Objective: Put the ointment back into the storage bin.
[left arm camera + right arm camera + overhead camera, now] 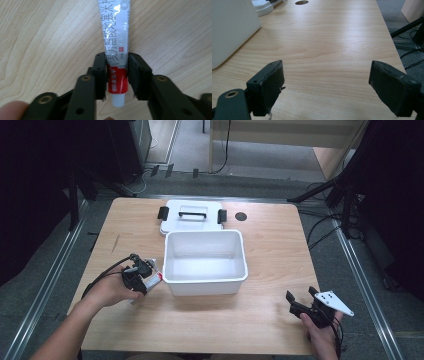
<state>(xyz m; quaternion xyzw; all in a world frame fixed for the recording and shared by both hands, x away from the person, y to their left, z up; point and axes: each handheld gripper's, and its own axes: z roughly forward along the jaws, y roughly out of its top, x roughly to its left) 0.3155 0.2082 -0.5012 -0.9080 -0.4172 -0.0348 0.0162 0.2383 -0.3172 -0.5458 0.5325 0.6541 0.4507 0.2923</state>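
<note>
Left gripper [117, 72] clamps ointment tube [116, 50] on table [50, 37].

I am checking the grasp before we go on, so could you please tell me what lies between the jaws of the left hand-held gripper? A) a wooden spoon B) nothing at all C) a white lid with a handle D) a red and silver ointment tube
D: in the left gripper view the left hand-held gripper has its jaws closed against the sides of the red and silver ointment tube, near its white cap, over the wooden table.
</note>
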